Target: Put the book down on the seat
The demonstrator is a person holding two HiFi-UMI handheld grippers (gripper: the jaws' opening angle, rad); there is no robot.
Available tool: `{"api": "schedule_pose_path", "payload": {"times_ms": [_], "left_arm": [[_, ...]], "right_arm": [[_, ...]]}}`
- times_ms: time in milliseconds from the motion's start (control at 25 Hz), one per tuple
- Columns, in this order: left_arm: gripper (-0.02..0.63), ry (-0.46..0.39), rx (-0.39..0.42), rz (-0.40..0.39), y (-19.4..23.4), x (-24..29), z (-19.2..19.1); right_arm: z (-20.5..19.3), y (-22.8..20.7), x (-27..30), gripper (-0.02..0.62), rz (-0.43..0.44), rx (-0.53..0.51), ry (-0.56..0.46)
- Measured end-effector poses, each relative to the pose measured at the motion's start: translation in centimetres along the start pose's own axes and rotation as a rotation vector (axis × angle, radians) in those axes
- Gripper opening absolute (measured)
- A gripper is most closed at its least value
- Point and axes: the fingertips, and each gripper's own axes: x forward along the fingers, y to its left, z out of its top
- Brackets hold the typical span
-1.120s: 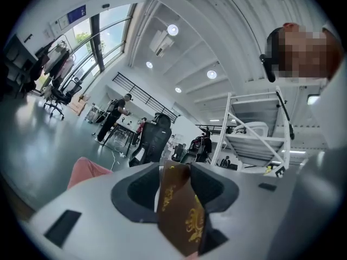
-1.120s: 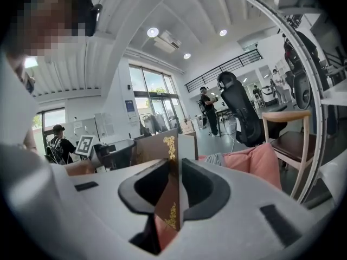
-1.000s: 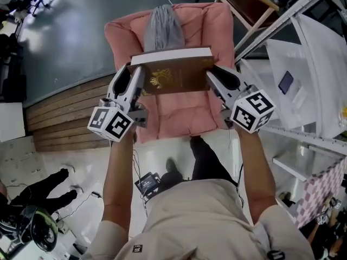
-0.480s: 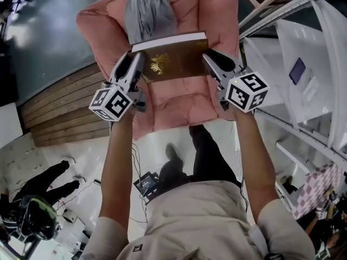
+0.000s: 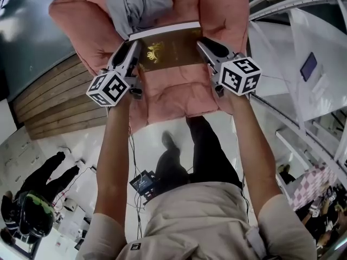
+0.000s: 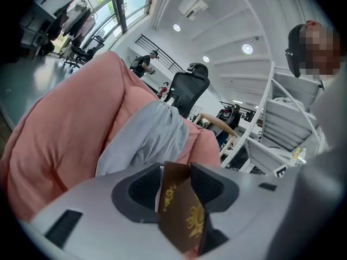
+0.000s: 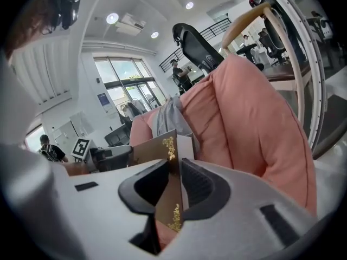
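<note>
A brown book (image 5: 169, 50) with gold print and white page edges is held level over the pink cushioned seat (image 5: 179, 93). My left gripper (image 5: 135, 50) is shut on the book's left edge (image 6: 181, 213). My right gripper (image 5: 201, 45) is shut on its right edge (image 7: 169, 191). In both gripper views the cover (image 6: 184, 221) stands clamped between the dark jaws. The book hovers above the seat cushion, in front of the pink backrest (image 5: 222, 4). Whether it touches the cushion I cannot tell.
A grey cloth (image 5: 133, 1) hangs over the pink backrest. White metal shelving (image 5: 303, 64) stands close on the right. Wooden flooring (image 5: 49, 102) lies to the left. A cable and small device (image 5: 145, 183) lie on the white floor by the person's legs.
Both grippers have carried the book forward and lower toward the seat. The chair has shifted up in the head view, and the book now sits nearer the backrest.
</note>
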Motion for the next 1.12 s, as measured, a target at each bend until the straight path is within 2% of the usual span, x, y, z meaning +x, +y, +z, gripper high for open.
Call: {"api": "schedule_pose_path", "payload": {"times_ms": [320,640,760,920,1120], "left_arm": [[0.166,0.061,-0.015,0.046,3.7,2.7,-4.6],[0.166,0.145,-0.021,0.103,6.6,3.0,-9.0],[0.166,0.179,-0.045,0.098,7.7,3.7,-10.6],[0.166,0.217,-0.073,0.098,8.9,4.4,-12.5],[0.166,0.277,-0.079,0.138,10.4,4.2,-14.8]], "right_arm": [[-4.7,-4.0,3.3,0.066,-0.012,0.041,0.064],[-9.6,-6.0,5.6,0.064,-0.003,0.071,0.157],[-11.1,-7.0,6.7,0.064,0.000,0.088,0.191],[-12.4,-7.9,7.8,0.064,-0.004,0.073,0.224],[-14.8,-8.4,8.9,0.064,-0.008,0.059,0.282]]}}
